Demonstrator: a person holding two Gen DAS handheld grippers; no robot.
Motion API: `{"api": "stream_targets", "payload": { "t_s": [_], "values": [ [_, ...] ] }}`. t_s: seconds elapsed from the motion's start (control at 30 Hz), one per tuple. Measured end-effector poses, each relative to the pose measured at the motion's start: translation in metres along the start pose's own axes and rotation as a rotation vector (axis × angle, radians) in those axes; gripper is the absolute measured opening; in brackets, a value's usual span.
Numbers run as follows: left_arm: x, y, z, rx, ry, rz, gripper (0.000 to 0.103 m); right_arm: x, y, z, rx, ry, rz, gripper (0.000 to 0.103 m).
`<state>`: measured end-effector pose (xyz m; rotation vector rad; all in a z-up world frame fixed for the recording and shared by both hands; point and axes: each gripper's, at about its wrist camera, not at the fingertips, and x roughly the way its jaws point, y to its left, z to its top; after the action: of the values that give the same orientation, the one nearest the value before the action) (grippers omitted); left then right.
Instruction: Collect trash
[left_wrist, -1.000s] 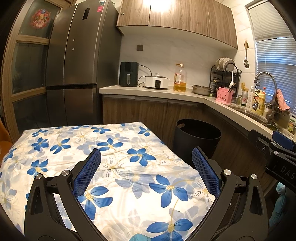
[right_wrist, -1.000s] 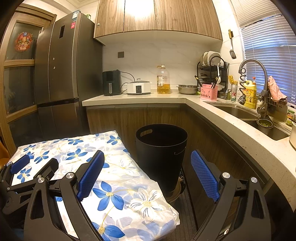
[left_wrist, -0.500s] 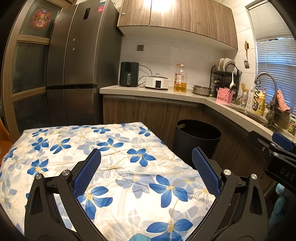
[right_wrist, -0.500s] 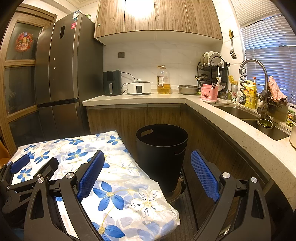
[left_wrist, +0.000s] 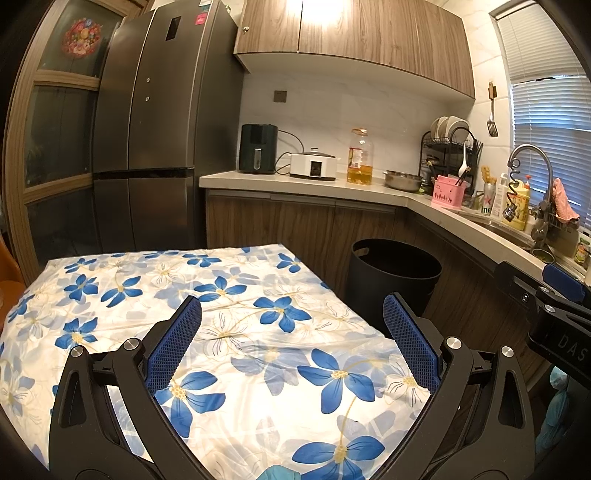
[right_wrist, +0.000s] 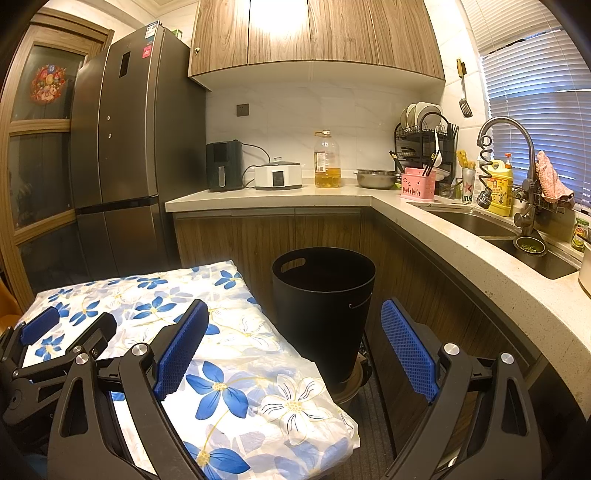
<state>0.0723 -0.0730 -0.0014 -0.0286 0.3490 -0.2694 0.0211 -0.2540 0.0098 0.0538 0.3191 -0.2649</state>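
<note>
bin (right_wrist: 323, 295) mouth open | table (right_wrist: 236, 354) edge (left) crowds it

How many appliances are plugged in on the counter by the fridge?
2: a black air fryer beside the fridge, and a white cooker just right of it. Their plugs are hidden.

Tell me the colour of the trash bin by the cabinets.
Black; the trash bin shows best in the right wrist view.

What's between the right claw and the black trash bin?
Nothing sits between them. In the right wrist view, the open right claw looks straight at the black trash bin, with only dark floor below and the flowery tablecloth off to the left.
</note>
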Motion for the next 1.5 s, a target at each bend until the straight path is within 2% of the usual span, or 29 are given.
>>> {"api": "stream_targets", "payload": {
  "t_s": [1.1,1.3,1.5],
  "values": [
    [-0.001,0.002,0.006,-0.001,0.013,-0.001,0.097,0.002,-0.001,-0.001,0.004,0.0,0.004,0.091],
    [-0.002,-0.003,0.012,0.018,-0.002,0.02,0.097,0.003,0.0,-0.001,0.007,0.004,0.003,0.091],
    [0.005,-0.005,0.008,0.008,0.02,0.052,0.097,0.003,0.001,-0.001,0.008,0.004,0.002,0.091]
  ]
}}
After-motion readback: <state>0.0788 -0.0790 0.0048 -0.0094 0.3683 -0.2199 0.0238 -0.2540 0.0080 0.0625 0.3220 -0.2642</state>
